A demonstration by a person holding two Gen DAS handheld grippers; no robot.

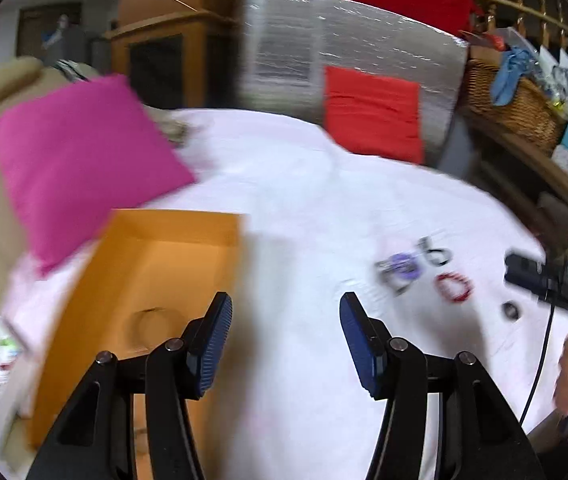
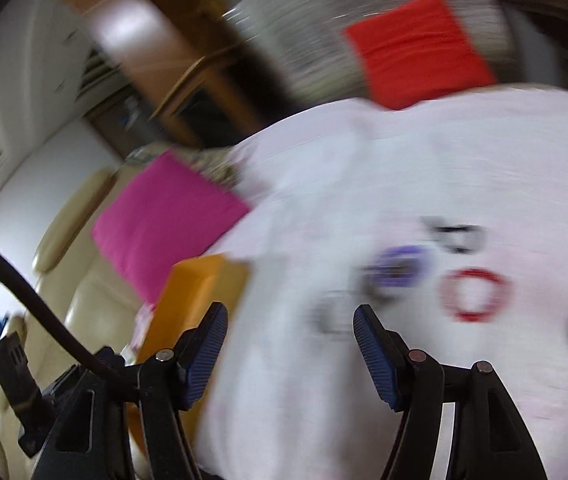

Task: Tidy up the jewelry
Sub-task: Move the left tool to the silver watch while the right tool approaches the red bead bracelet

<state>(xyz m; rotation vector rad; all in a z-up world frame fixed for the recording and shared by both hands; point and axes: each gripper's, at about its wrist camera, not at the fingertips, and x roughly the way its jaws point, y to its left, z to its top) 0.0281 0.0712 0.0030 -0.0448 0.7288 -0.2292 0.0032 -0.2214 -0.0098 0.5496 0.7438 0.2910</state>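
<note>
Orange box (image 1: pixel 156 276) on white bedsheet (image 1: pixel 308 200), pink cushion (image 1: pixel 80 160) behind.

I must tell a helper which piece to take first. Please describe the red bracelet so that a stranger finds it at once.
Look at the white cloth right of the orange box. A small group of jewelry lies there; the red bracelet is the open ring at its near right. It alone is red; its neighbours are purple and black.

Blurred red bracelet (image 2: pixel 474 294), purple piece (image 2: pixel 400 266) and dark rings (image 2: pixel 458 236) lie clustered on white cloth (image 2: pixel 404 160)
</note>
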